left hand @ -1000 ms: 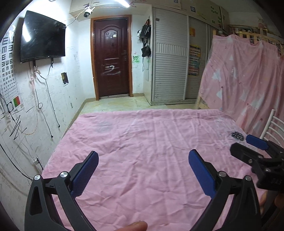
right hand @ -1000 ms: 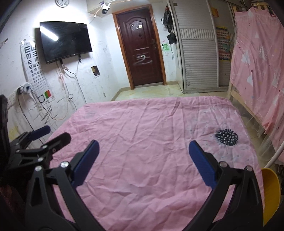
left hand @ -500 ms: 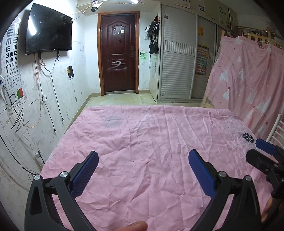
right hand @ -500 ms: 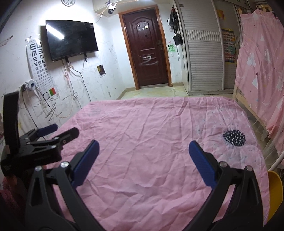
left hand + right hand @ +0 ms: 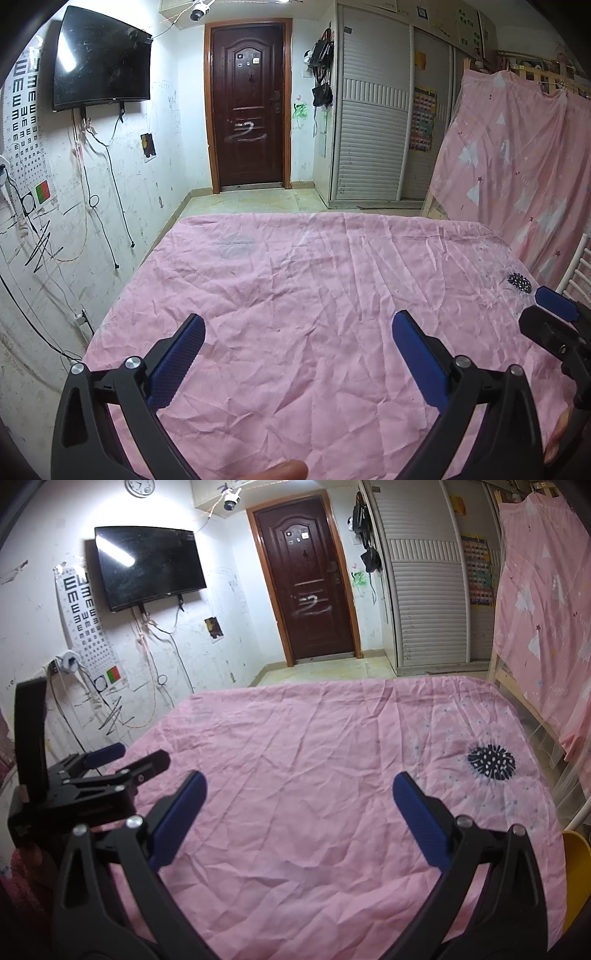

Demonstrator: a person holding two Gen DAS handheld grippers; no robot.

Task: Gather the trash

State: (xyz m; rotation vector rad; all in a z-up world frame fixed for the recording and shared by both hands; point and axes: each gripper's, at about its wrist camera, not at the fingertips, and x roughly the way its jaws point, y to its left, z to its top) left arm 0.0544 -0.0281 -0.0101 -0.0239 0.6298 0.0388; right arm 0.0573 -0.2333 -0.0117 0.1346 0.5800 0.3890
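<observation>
My left gripper is open and empty, held above the near part of a table under a wrinkled pink cloth. My right gripper is open and empty over the same cloth. Each gripper shows at the edge of the other's view: the right one in the left wrist view, the left one in the right wrist view. No trash shows on the cloth. A dark spotted print marks the cloth at the right; it also shows in the left wrist view.
A yellow object sits past the table's right edge. A white rail stands on the right. A pink curtain hangs to the right. A wall with cables runs along the left. A dark door lies ahead.
Both views have tilted upward and swung a little, so the door and wall fill more of the frame. Both grippers stay open and empty.
</observation>
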